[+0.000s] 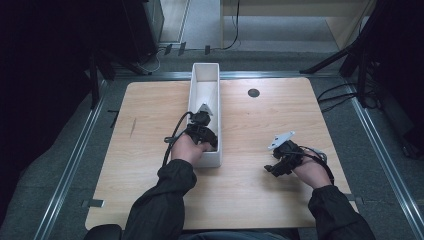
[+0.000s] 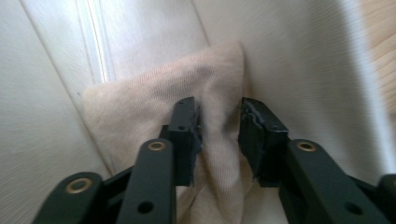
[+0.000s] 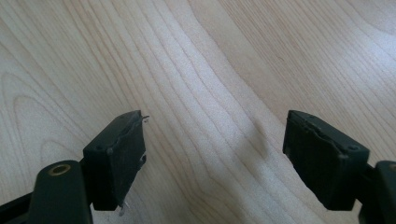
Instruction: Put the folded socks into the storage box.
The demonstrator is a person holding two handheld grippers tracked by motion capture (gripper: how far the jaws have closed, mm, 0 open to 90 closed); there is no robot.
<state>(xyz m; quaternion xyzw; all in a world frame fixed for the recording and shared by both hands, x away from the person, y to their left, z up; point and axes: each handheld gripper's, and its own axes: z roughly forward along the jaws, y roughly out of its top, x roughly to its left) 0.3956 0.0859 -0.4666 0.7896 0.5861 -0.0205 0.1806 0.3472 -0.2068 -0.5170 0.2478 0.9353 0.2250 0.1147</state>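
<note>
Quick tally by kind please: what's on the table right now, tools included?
White bin: 1
Beige cloth, inside the bin: 1
Tools: 2, left tool in the bin over the cloth, right tool over bare table
Total: 4

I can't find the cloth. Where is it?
The beige cloth lies inside the white bin, against its wall, between the left gripper's parted jaws.
</note>
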